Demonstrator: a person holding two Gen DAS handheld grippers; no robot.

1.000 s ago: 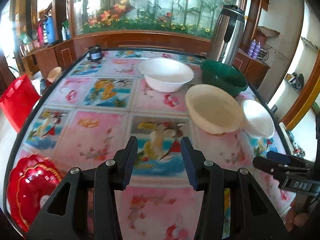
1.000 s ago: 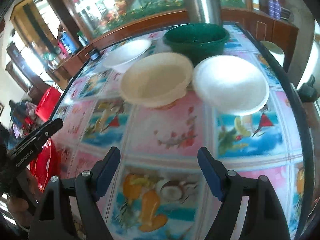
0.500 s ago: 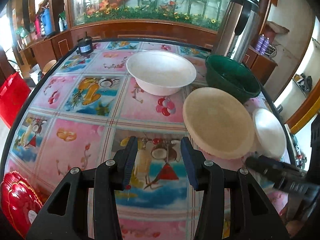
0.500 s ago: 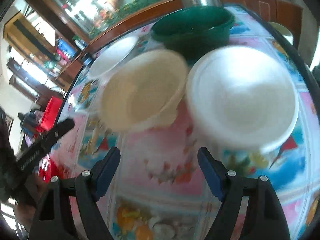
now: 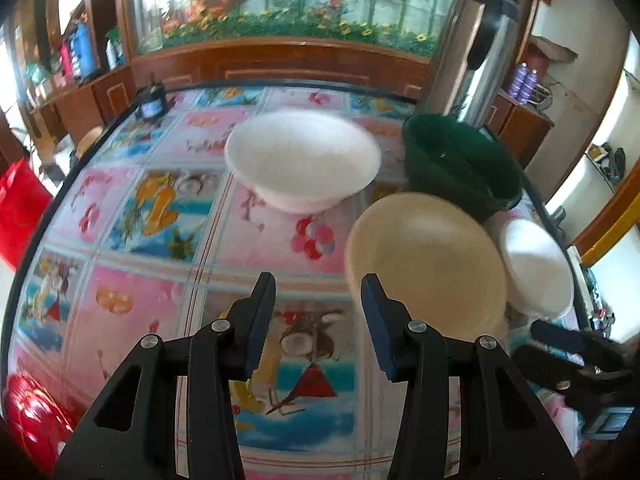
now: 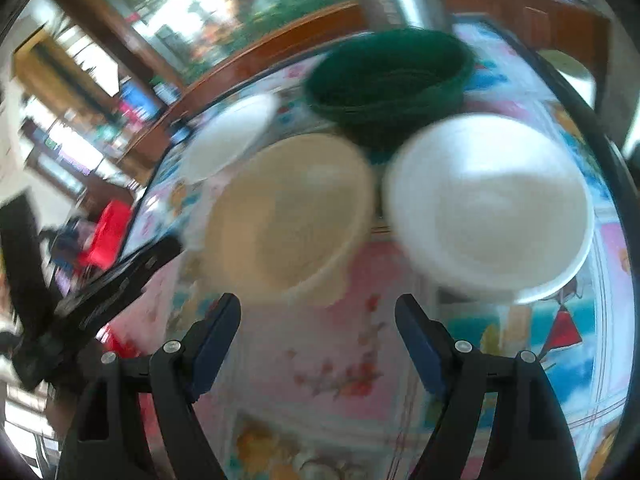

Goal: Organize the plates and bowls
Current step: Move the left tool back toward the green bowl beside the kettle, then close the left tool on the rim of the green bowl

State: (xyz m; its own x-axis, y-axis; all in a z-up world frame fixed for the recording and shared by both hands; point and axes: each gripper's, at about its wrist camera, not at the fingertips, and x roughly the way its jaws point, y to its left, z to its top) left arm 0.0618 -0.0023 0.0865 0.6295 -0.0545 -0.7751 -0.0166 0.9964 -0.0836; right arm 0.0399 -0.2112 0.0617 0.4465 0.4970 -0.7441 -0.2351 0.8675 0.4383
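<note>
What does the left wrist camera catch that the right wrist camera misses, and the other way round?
Only the left wrist view: the red plate at the table's near edge, a small dark jar at the far edge, the flask's black handle. Only the right wrist view: a pale round object beyond the table's edge. Both: cream bowl, green bowl, two white bowls.

The left gripper (image 5: 318,292) is made of matte black plastic. Each of its two fingers has a triangular cut-out near the base and two round silver screws on top, and its inner pads are dark blue. The right gripper (image 6: 318,312) has the same black body, the same silver screws and brighter blue pads. In the right wrist view, small white letters run along the side of the left gripper, too blurred to read.
</note>
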